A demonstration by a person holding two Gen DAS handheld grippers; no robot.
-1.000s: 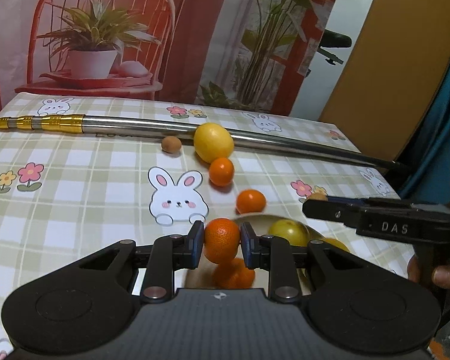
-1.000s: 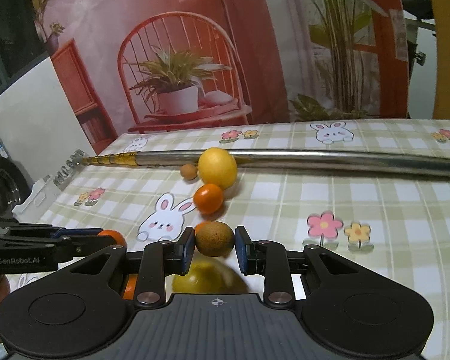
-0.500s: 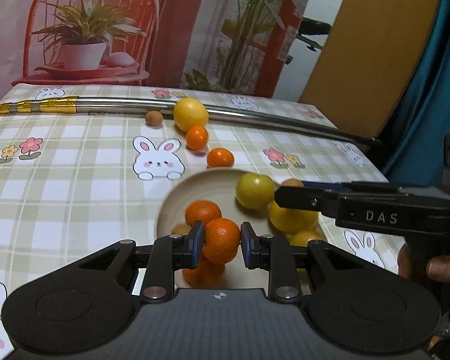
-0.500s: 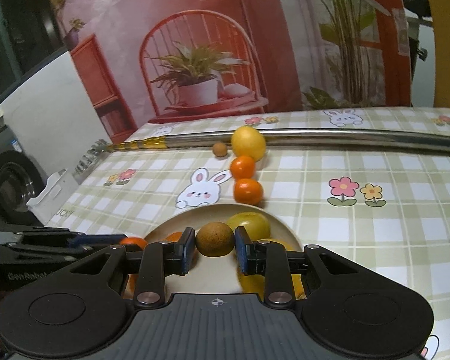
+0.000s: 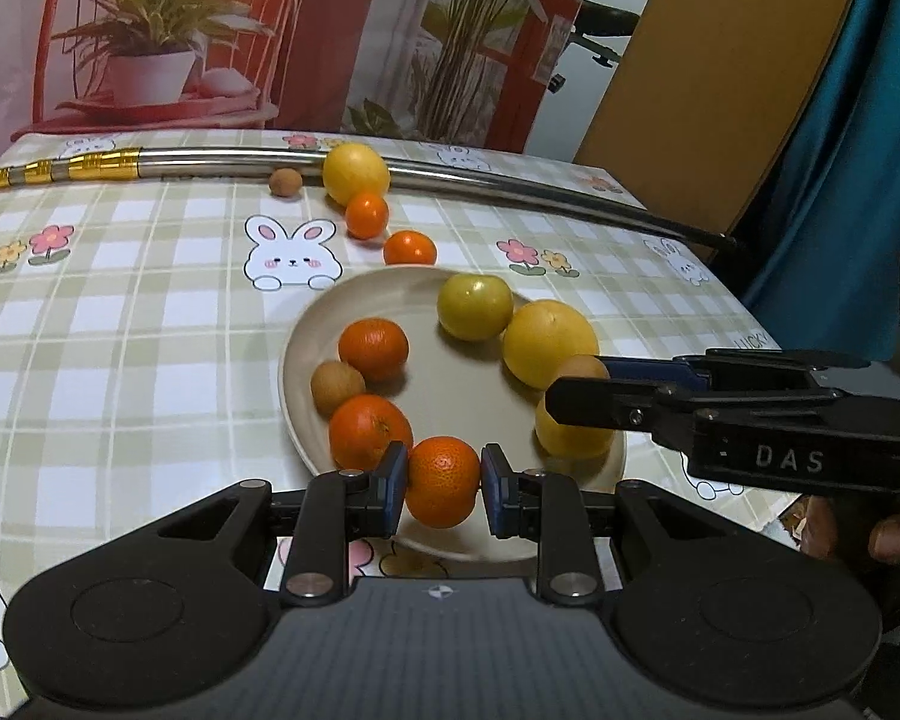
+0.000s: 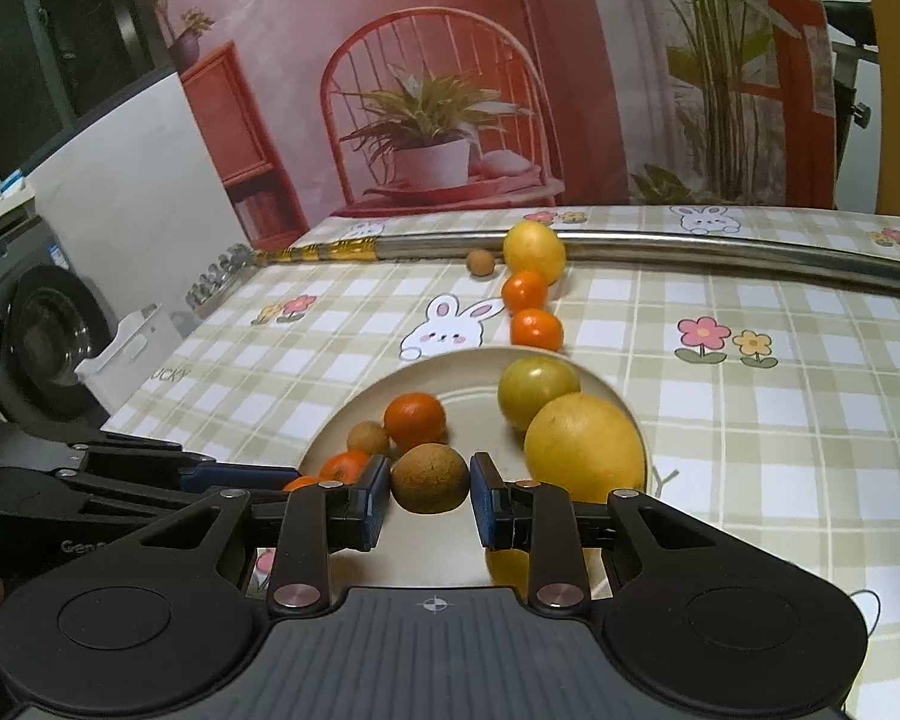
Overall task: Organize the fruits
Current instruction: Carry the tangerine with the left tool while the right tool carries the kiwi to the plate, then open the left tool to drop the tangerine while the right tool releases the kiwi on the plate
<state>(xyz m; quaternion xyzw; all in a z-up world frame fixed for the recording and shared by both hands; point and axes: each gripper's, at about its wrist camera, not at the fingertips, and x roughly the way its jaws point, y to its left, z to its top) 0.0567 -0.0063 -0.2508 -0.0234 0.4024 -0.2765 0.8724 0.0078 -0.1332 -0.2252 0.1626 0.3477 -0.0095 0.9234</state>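
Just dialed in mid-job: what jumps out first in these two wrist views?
Both grippers hold fruit over the beige plate: the left gripper grips a tangerine, the right gripper has a brown kiwi-like fruit between its pads. Behind the plate, a lemon, two small oranges and a little brown fruit wait beside a long metal pole.

Tablecloth (image 5: 120, 330): green-and-white check with white rabbits and pink and yellow flowers. Plate (image 5: 450, 396): plain beige. Mandarins (image 5: 373, 349): orange. Kiwi (image 6: 430, 478): brown. Lemon (image 5: 355, 173): yellow. Pole (image 5: 510, 183): silver, with gold bands.
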